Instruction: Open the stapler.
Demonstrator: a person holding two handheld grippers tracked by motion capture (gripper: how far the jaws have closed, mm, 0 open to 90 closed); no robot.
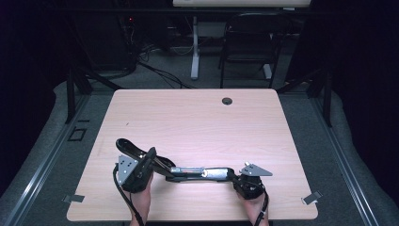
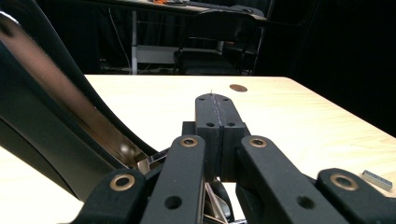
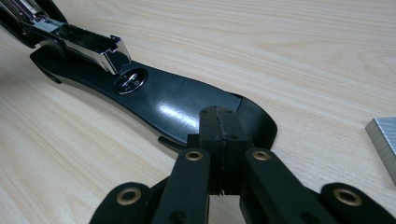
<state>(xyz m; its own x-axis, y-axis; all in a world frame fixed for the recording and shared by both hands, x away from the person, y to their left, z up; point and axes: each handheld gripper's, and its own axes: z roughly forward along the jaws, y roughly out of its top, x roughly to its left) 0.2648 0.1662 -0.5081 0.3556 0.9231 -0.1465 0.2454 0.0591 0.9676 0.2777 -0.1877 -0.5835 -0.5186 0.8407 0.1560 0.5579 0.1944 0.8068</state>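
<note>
Black stapler (image 1: pixel 188 170) lies opened flat along the table's (image 1: pixel 197 117) 6 o'clock edge, between both grippers. Left gripper (image 2: pixel 217 108) jaws pressed together, stapler's raised top arm (image 2: pixel 56 121) at its 9 o'clock. Right gripper (image 3: pixel 219 122) jaws together at the stapler base's (image 3: pixel 163 100) tip, grip unclear. Staple strip (image 3: pixel 384 140) at 3 o'clock.

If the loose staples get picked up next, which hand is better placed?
Right, probably. In the right gripper view the staples lie just beside its hand-held gripper, jaws shut over the stapler tip. In the left gripper view they look smaller and farther off.
</note>
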